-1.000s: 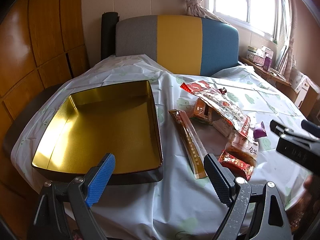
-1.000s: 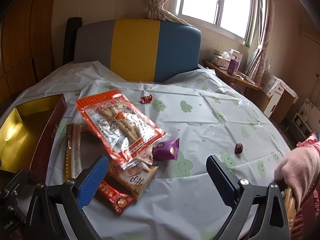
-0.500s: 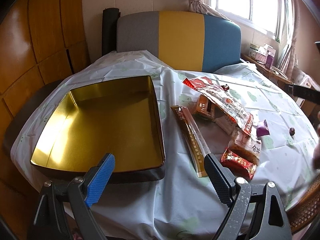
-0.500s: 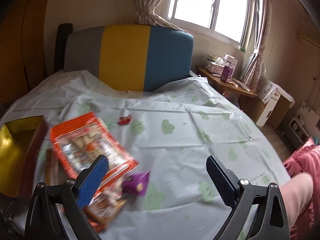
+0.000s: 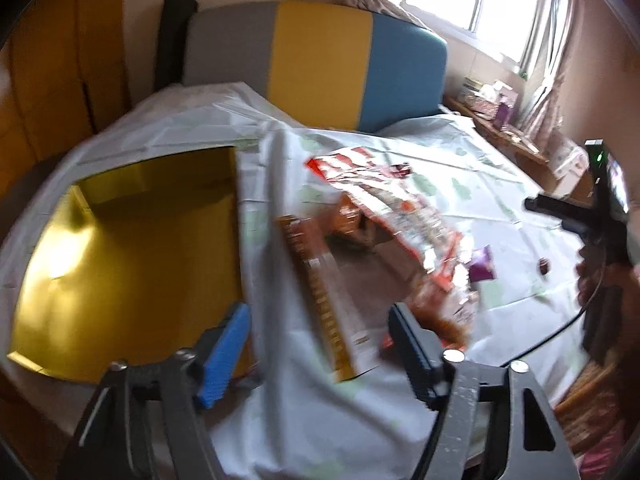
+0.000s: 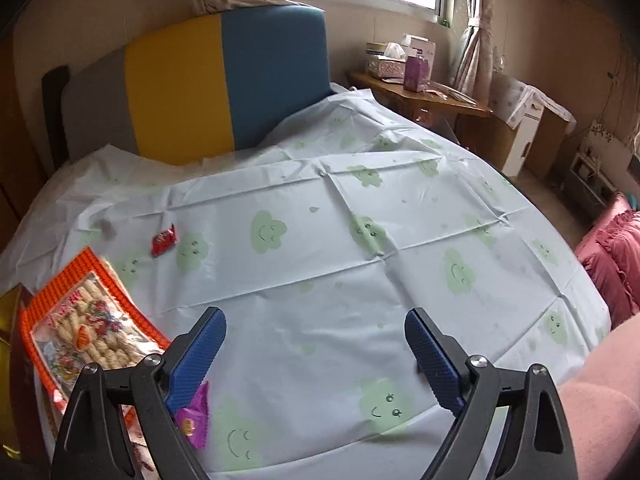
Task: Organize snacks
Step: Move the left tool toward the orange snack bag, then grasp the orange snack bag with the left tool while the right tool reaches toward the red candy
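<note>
- We are just starting: both the left gripper point(image 5: 320, 344) and the right gripper point(image 6: 316, 354) are spread, holding nothing; gold tin point(image 5: 132, 256) empty.
- Next, we probably reach for the long brown packet point(image 5: 328, 292), though blur hides detail.

L gripper point(image 5: 320, 354): fingers apart, empty (blurry) | R gripper point(image 6: 316, 354): fingers apart, empty

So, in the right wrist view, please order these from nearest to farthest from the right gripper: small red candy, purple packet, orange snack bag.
From the right gripper:
1. Purple packet, just under its left finger.
2. Orange snack bag, further left, by the table edge.
3. Small red candy, ahead and left, alone on the cloth.
</note>
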{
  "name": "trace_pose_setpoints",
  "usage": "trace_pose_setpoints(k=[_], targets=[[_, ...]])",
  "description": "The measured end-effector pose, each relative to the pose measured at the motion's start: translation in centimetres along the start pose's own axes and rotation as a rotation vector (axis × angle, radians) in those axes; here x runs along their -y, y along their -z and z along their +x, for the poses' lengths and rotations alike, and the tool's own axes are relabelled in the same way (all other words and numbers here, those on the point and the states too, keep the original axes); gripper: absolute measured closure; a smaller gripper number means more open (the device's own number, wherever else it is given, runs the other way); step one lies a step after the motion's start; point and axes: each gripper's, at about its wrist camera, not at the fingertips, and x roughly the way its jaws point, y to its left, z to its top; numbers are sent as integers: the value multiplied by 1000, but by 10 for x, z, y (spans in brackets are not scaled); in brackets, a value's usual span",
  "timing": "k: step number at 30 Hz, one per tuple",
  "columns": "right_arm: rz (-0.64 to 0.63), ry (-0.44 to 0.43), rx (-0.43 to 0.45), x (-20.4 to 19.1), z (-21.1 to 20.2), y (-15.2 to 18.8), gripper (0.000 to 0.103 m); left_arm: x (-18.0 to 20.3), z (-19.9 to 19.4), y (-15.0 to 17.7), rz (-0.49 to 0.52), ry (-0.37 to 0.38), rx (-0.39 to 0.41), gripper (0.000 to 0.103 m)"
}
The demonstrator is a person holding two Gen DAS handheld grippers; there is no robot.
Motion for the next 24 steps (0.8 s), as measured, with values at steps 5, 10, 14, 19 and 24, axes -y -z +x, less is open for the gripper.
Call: trace_pose_setpoints(k=[5, 10, 14, 19, 24], targets=[[-51, -9, 10, -11, -3, 1, 10, 13, 23, -25, -56, 50, -24, 44], [-75, -15, 8, -16, 0, 0, 10, 27, 52, -39, -110, 116, -75, 45], [-65, -26, 18, -15, -3, -2, 10, 33, 74, -45, -117, 113, -93, 46], [-55, -39, 13, -13, -2, -3, 10, 37, 98, -47, -144, 132, -123, 66], [-63, -41, 13, -14, -2, -3, 10, 48, 111, -52, -116, 159, -120, 99]])
